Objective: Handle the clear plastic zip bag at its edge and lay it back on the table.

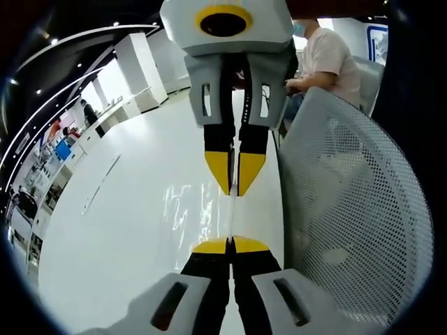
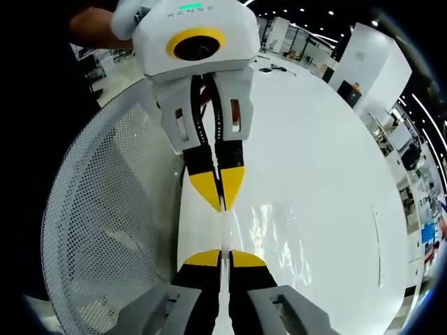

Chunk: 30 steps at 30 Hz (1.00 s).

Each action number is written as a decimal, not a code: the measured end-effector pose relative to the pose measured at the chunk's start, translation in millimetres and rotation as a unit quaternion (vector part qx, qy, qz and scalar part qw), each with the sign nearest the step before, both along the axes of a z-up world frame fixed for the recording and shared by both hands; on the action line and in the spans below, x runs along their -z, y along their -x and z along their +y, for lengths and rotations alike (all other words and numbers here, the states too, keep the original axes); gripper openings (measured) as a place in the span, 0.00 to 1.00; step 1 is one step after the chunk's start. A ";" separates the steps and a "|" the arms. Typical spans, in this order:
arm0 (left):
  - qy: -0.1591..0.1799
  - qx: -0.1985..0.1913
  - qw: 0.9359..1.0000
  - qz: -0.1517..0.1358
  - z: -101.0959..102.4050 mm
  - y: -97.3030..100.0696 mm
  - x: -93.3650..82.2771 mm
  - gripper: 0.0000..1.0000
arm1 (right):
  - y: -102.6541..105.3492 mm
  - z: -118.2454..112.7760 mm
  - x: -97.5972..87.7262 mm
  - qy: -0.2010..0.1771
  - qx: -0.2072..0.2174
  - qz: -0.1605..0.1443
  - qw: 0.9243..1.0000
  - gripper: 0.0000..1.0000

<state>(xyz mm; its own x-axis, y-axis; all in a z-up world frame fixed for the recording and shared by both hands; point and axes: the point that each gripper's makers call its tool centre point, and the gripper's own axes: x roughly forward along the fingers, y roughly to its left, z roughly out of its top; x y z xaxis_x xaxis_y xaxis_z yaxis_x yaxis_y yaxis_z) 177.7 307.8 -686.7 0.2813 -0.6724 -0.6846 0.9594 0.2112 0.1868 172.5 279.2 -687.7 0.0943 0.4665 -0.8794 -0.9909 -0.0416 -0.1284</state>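
Note:
The clear plastic zip bag [image 1: 192, 206] hangs over the white table [image 1: 133, 230], showing mostly as glare. Its top edge runs as a thin line between two pairs of yellow tips. In the left gripper view my left gripper [image 1: 230, 246] is shut on that edge at the bottom, and my right gripper [image 1: 235, 187] pinches it from the top of the picture. In the right gripper view the bag [image 2: 272, 234] glints to the right of the right gripper [image 2: 225, 259], which is shut on the edge, while the left gripper [image 2: 222, 201] faces it, also shut on the edge.
A white mesh chair [image 1: 349, 230] stands tight against the table's side, and it also fills the left of the right gripper view [image 2: 105, 209]. A person [image 1: 328, 59] sits further along the table. Small dark items [image 2: 269, 68] lie at the far end.

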 end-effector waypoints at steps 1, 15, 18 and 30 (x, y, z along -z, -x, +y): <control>0.000 0.000 1.000 0.000 0.0 0.1 0.0 0.00 | 0.1 0.0 0.0 0.000 0.000 0.000 1.000 0.00; -0.004 -0.004 1.000 0.007 3.9 1.0 2.4 0.00 | 0.2 -8.9 3.7 0.008 0.005 0.001 1.000 0.00; -0.004 -0.006 1.000 0.009 6.3 0.6 3.1 0.00 | 0.1 -13.5 5.2 0.009 0.008 0.002 1.000 0.00; -0.007 -0.001 1.000 0.002 9.4 -2.4 7.0 0.00 | -1.7 -13.0 0.8 0.000 0.013 -0.001 1.000 0.00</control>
<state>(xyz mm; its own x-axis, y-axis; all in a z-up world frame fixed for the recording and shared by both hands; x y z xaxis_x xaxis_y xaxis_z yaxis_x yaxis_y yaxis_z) 180.1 317.2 -693.8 0.2801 -0.6620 -0.6952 0.9597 0.2101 0.1866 174.2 266.2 -688.5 0.1070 0.4636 -0.8795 -0.9914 -0.0168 -0.1295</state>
